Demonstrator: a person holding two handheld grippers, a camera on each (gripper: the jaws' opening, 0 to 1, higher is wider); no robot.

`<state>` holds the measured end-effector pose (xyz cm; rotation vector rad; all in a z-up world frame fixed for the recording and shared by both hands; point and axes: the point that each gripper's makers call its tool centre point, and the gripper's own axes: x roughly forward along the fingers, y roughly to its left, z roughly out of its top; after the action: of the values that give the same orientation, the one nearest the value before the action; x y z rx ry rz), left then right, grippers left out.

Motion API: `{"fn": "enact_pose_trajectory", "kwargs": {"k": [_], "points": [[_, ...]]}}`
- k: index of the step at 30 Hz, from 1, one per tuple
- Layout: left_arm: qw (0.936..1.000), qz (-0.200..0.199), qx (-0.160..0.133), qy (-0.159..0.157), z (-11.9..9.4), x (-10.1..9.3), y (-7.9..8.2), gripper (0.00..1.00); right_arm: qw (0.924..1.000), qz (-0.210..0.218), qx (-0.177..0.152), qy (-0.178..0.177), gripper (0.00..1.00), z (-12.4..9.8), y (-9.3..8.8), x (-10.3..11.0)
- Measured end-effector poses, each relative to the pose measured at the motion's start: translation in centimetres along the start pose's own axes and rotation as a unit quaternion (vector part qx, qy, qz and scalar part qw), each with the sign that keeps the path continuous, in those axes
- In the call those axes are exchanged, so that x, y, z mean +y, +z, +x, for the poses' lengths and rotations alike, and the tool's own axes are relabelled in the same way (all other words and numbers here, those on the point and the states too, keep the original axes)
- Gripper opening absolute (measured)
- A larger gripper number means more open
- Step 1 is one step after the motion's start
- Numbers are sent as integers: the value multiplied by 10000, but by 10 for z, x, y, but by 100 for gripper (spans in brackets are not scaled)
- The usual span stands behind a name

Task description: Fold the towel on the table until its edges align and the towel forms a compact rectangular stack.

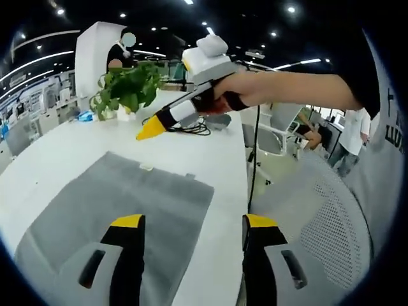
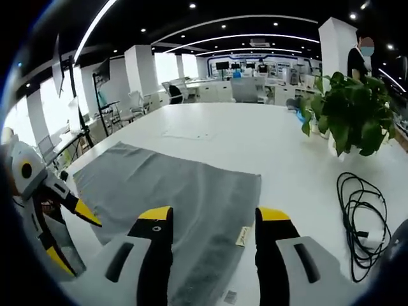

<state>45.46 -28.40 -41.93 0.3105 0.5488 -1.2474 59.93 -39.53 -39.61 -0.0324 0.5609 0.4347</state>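
grey terry towel (image 2: 172, 191) lies flat and unfolded on the white bench (image 2: 268, 146); it looks soft, light and limp, so it should drape and drag rather than hold shape. left gripper (image 1: 191, 224) hangs above its near edge, jaws released and empty. right gripper (image 2: 213, 217) hovers over the labelled hem, jaws parted, grasping nothing. corners seem the best hold. a potted green plant (image 2: 347, 115) and coiled black cable (image 2: 360, 217) sit at right.

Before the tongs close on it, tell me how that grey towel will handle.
The grey towel lies flat and thin on the white table, so it will probably drape limply from a pinched corner. It looks light. Its matte weave suggests decent grip, though pushing it would likely bunch it rather than slide it.
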Motion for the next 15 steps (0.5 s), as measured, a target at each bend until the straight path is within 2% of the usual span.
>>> {"fn": "enact_pose_trajectory", "kwargs": {"k": [7, 15], "points": [[9995, 152, 92, -253, 15, -8, 12, 63, 10000, -21, -80, 15, 50, 9, 10, -4], [9989, 258, 156, -350, 27, -9, 18, 62, 9999, -73, -105, 66, 49, 17, 20, -9]]}}
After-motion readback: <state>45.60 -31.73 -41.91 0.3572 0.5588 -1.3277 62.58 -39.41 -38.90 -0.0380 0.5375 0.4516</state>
